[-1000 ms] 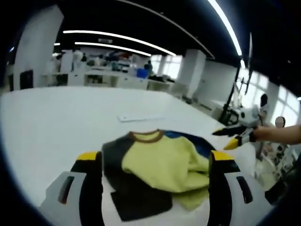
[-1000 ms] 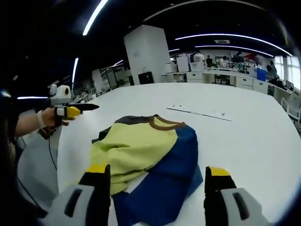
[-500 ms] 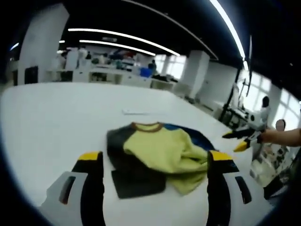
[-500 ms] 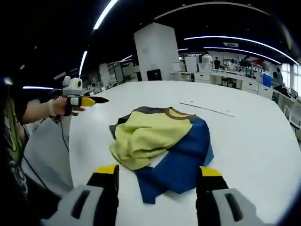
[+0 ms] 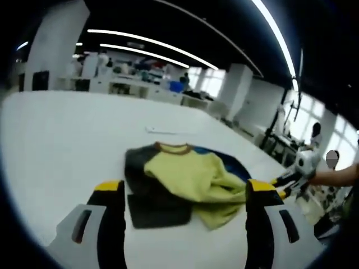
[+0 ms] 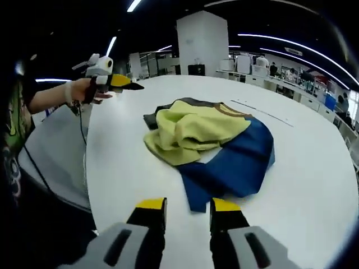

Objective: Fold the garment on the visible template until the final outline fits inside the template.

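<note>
A crumpled shirt (image 5: 185,182) of yellow, dark grey and blue lies mid-frame on a white table (image 5: 61,134) in the left gripper view. The left gripper (image 5: 184,196), low in frame, holds its jaws wide apart and empty. In the right gripper view, the right gripper (image 6: 188,206) shows a narrow gap between its jaws, gripping nothing.

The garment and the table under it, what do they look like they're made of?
The garment looks like soft knit fabric, probably a cotton jersey: it bunches in loose matte folds, with yellow-green, blue and dark grey panels and a brown ribbed-looking collar. The table looks like a hard, smooth white top, perhaps laminate, with a faint sheen; the exact material cannot be told.
</note>
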{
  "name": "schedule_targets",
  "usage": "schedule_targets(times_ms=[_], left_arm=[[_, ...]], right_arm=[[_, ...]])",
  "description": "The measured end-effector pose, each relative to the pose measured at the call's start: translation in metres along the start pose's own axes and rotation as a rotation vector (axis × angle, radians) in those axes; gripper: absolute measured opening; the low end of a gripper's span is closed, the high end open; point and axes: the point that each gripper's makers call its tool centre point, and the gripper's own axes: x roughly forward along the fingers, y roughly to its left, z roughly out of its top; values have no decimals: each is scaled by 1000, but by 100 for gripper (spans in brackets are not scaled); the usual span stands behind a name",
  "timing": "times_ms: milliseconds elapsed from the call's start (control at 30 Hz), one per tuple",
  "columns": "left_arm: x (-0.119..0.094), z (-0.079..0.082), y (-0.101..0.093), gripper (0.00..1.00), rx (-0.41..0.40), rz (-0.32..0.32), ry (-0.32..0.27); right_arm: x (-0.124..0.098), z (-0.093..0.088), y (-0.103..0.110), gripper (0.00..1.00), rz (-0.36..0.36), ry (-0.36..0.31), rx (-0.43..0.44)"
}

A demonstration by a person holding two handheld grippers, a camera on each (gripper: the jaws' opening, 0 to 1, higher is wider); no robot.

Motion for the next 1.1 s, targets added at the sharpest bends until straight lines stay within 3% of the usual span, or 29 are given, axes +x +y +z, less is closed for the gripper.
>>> schedule_targets(times_ms=[100,500,800,1100], left_arm=[[0,-2,1,84,-14,-1,1],[-7,-4,5,82,-41,9,-5],[-10,-6,7,80,-55,11,-3],[-10,-6,6,79,-58,11,-1]], right_arm=[[2,-5,-3,19,-1,6,22],[16,-10,-5,8,-23,33,-30],[19,-9,-10,0,-35,31,4],[10,-1,-13,0,-46,7,25]])
